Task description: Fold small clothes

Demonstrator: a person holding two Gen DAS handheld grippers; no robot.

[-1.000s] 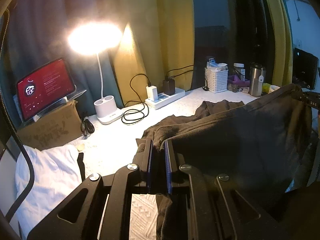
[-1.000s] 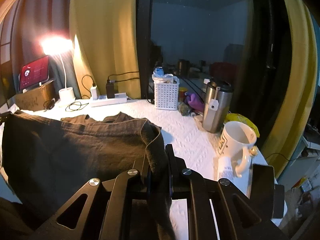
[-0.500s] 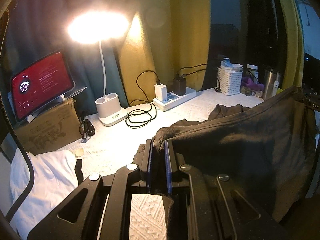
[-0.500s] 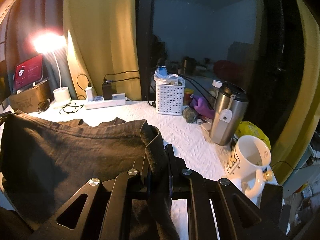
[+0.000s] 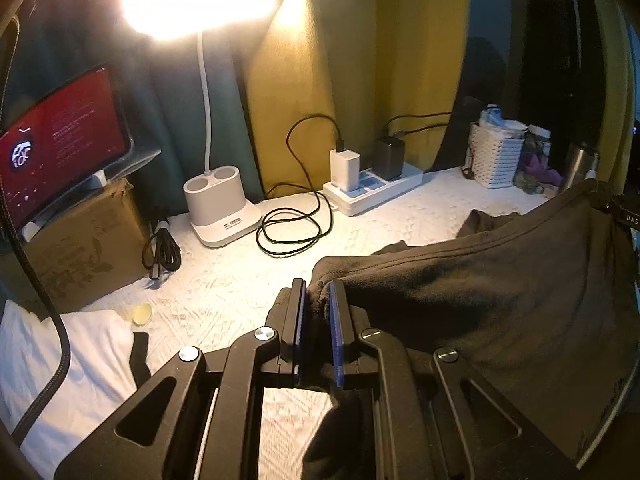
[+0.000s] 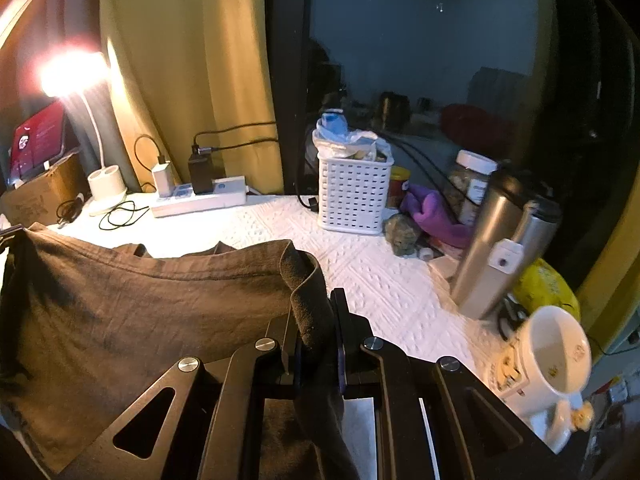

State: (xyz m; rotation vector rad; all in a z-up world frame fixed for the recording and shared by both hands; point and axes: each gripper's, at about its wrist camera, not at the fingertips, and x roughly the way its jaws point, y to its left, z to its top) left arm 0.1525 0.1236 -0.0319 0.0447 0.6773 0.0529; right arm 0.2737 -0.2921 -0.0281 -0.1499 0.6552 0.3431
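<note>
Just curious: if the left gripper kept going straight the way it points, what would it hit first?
Probably the bare white table cover ahead of the left gripper, short of the coiled black cable; depth is unclear.

A: What sits along the back edge of the counter [image 5: 224, 280]?
B: A lit desk lamp [image 5: 220, 208], a white power strip [image 5: 372, 192] with two chargers, and a white basket [image 6: 354, 196].
A: And the left back corner?
B: A tablet [image 5: 60, 140] glowing red on a cardboard box [image 5: 80, 248].
A: The right edge?
B: A steel tumbler [image 6: 496, 248], with a white mug [image 6: 548, 364] nearer.
</note>
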